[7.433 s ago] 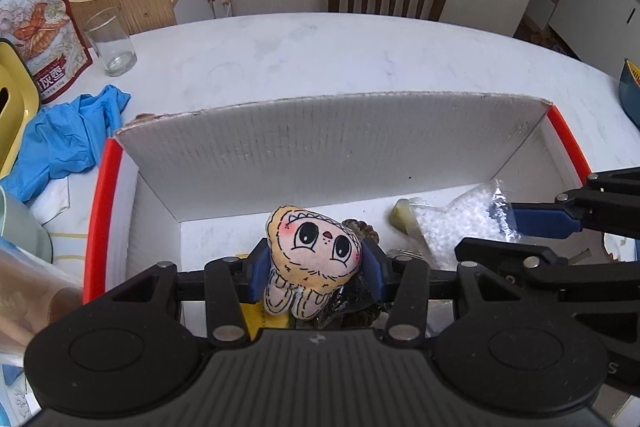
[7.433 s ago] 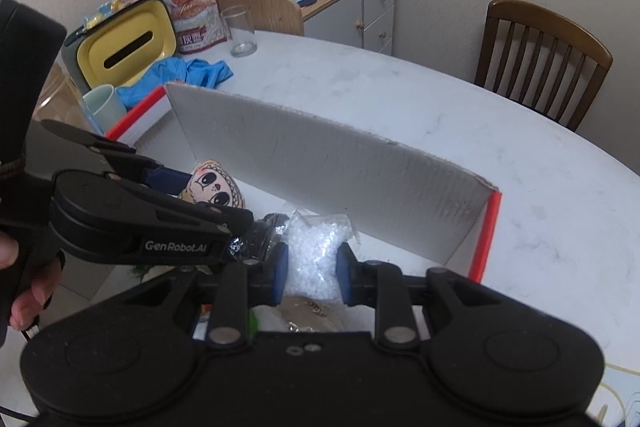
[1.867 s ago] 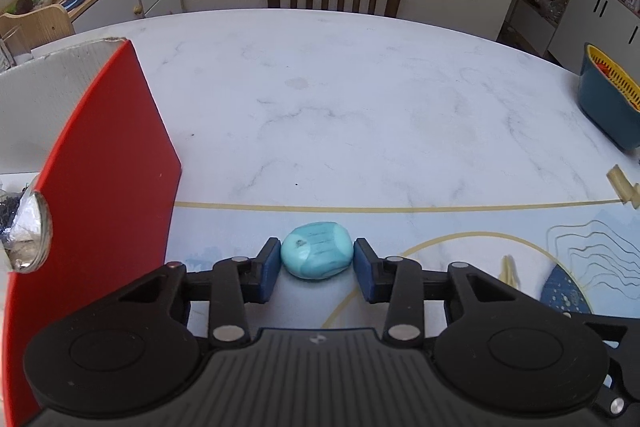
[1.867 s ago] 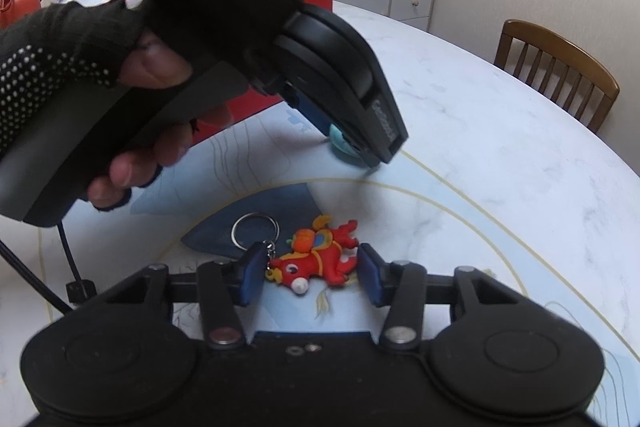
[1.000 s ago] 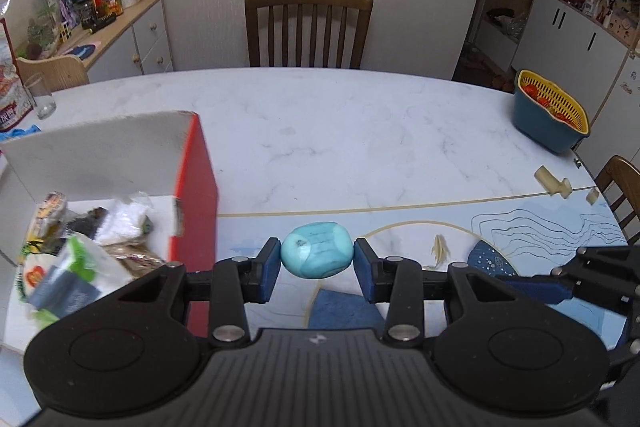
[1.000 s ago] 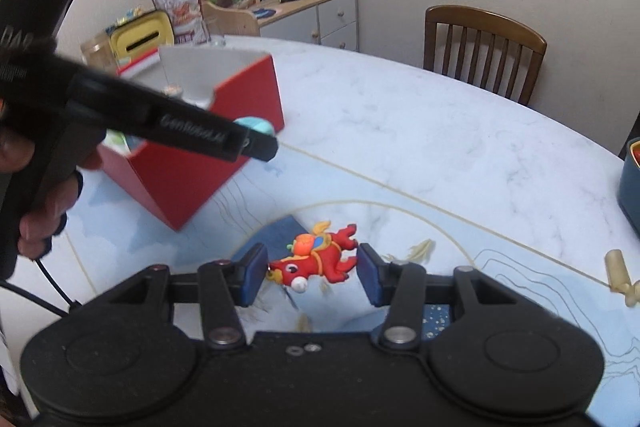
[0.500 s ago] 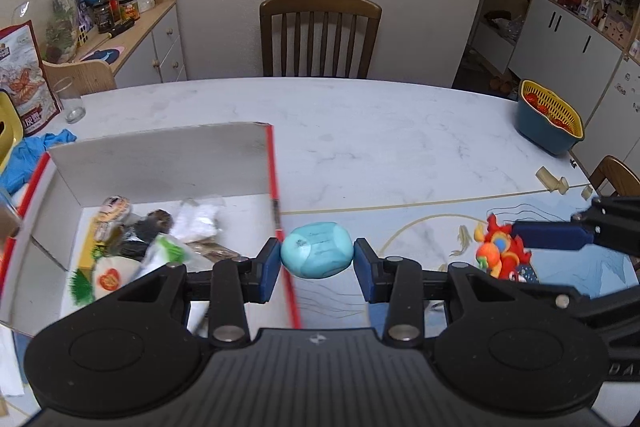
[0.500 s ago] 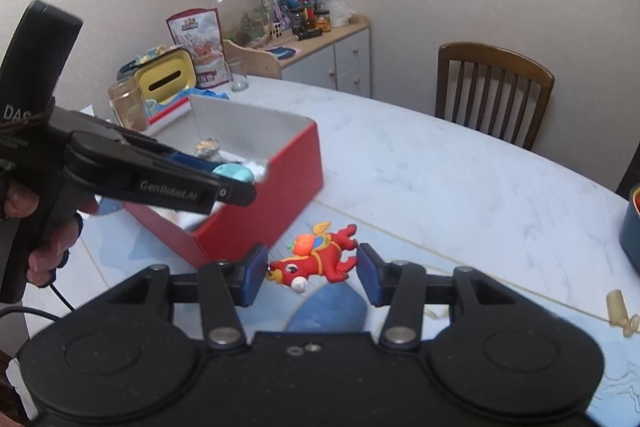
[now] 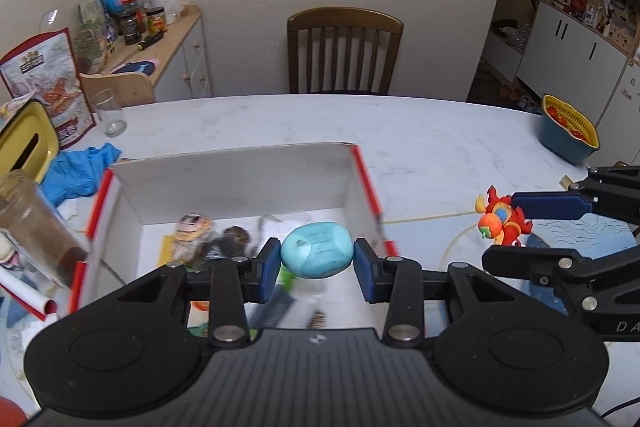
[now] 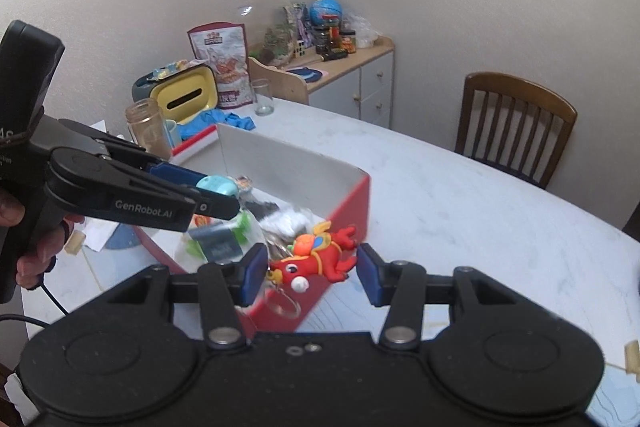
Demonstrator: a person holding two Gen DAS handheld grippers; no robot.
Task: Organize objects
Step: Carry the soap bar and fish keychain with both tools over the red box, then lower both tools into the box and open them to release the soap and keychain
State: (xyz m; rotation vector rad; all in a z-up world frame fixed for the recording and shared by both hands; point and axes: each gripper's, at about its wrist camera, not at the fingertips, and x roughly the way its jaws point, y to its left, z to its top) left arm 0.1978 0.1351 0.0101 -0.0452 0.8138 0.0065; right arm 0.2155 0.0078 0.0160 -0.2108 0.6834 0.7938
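Observation:
My left gripper [image 9: 316,259] is shut on a turquoise oval case [image 9: 317,254] and holds it above the open red-and-white box [image 9: 240,183], over its right part. The case also shows in the right wrist view [image 10: 218,185]. My right gripper [image 10: 310,269] is shut on a red dragon keychain [image 10: 316,259] with a metal ring, held in the air at the box's near right corner [image 10: 344,211]. The dragon also shows in the left wrist view [image 9: 502,223], to the right of the box. Several small items lie in the box.
On the white table [image 9: 420,131] to the left of the box are a blue cloth [image 9: 80,171], a drinking glass [image 9: 110,113], a yellow container [image 9: 24,143], a snack bag [image 9: 48,87] and a brown jar [image 9: 32,227]. A blue basket [image 9: 568,135] stands far right. A chair [image 9: 344,51] is behind.
Both grippers have moved left toward the box with their loads. The turquoise case is now over the box's inside; the dragon has come up to the box's right wall.

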